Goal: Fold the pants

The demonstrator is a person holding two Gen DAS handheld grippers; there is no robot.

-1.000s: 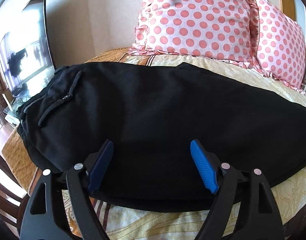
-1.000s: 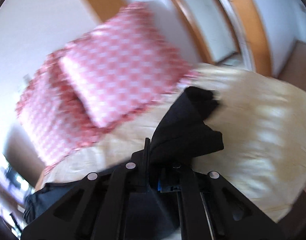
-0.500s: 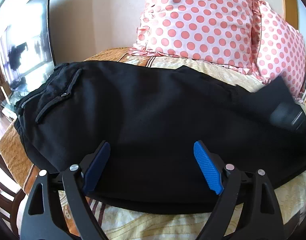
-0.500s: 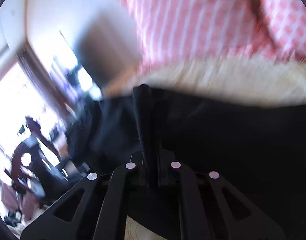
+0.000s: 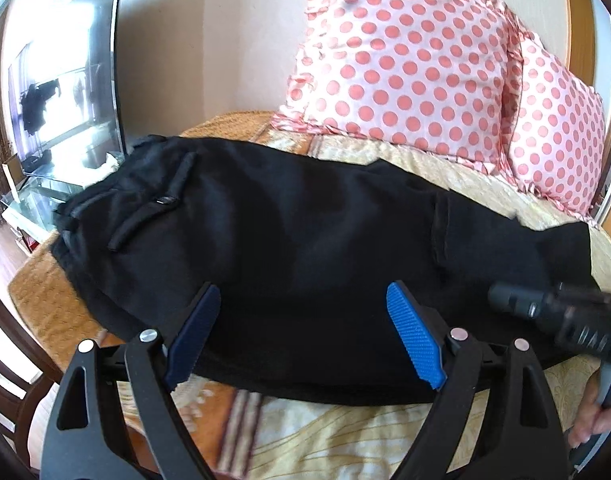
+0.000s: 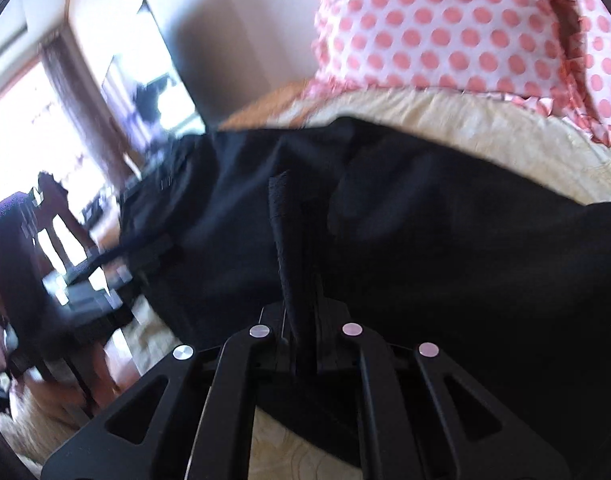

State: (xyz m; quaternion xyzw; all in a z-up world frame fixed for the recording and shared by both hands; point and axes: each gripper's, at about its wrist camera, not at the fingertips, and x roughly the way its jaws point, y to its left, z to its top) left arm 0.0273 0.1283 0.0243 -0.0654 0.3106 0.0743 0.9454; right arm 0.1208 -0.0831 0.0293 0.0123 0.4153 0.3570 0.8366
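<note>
Black pants point(image 5: 289, 236) lie across a cream and gold bedspread point(image 5: 345, 432), waistband and pocket zip to the left. The leg end is folded over from the right, its hem near the middle point(image 5: 439, 232). My left gripper point(image 5: 301, 332) is open, its blue pads over the pants' near edge, touching nothing. My right gripper point(image 6: 301, 280) is shut on the pants' leg hem point(image 6: 279, 216) and holds it above the pants point(image 6: 445, 240). The right gripper's black body shows blurred at the right of the left wrist view point(image 5: 561, 316).
Two pink polka-dot pillows point(image 5: 405, 64) lean against the wall at the back of the bed. A television point(image 5: 61, 80) on a glass stand is at the left. Dark wooden chairs point(image 6: 33, 264) stand off the bed's left side.
My right gripper has carried the leg end from the far right, over the pants, toward the waistband on the left. The left gripper has stayed open and nearly still.
</note>
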